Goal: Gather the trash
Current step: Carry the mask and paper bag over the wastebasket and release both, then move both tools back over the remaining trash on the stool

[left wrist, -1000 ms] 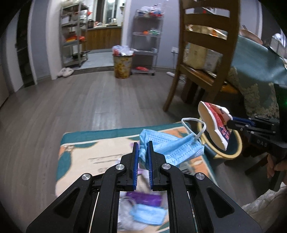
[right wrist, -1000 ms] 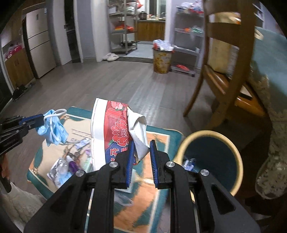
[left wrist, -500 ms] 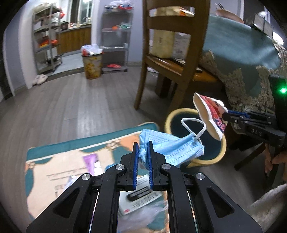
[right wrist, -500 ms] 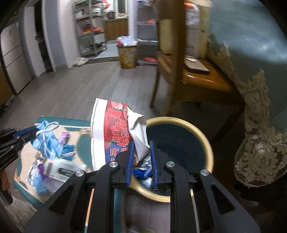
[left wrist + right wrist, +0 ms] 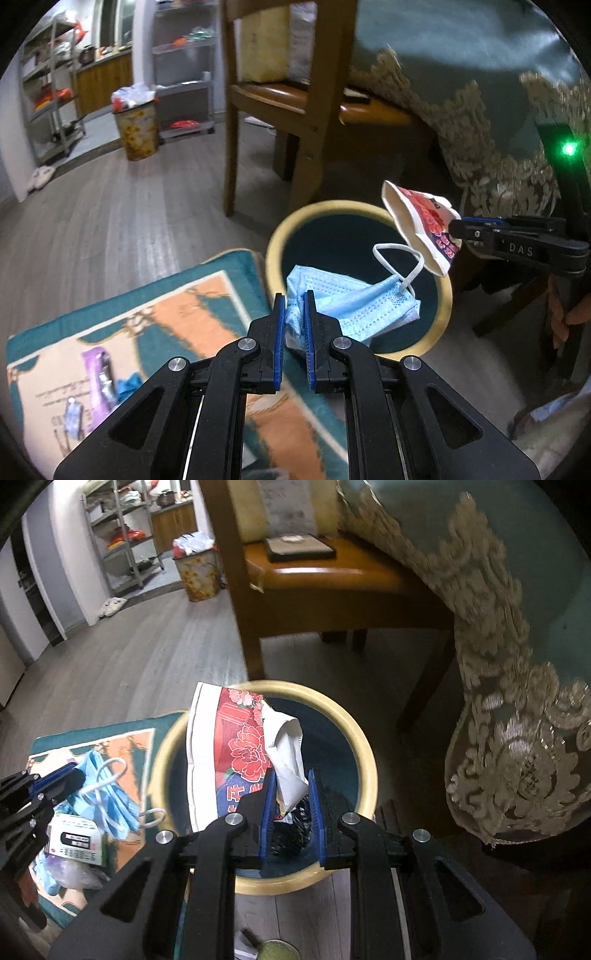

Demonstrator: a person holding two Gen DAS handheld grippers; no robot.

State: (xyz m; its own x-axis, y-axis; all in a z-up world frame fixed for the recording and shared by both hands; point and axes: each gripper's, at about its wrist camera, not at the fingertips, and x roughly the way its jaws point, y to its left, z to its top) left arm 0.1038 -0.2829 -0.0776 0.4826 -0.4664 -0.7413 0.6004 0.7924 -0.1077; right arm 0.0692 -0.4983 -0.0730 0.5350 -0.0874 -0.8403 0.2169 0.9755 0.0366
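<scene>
My left gripper (image 5: 294, 297) is shut on a blue face mask (image 5: 354, 302), which hangs over the near left part of the round bin with the tan rim (image 5: 271, 240). The same mask (image 5: 107, 794) shows at the left of the right wrist view, still over the mat's edge. My right gripper (image 5: 291, 775) is shut on a crumpled red-and-white paper wrapper (image 5: 236, 746), held above the bin's (image 5: 364, 753) dark inside. That wrapper (image 5: 421, 221) and the right gripper (image 5: 455, 228) appear at the right in the left wrist view.
A patterned mat (image 5: 177, 325) lies left of the bin with a purple packet (image 5: 98, 373), a small white box (image 5: 75, 836) and other litter. Behind stand a wooden chair (image 5: 295, 110) and a table draped in teal cloth (image 5: 517, 627). A second, full bin (image 5: 136, 125) stands far back.
Both grippers have swung right from above the mat toward the bin, carrying the mask and the wrapper. The bin has come closer and more central in both views.
</scene>
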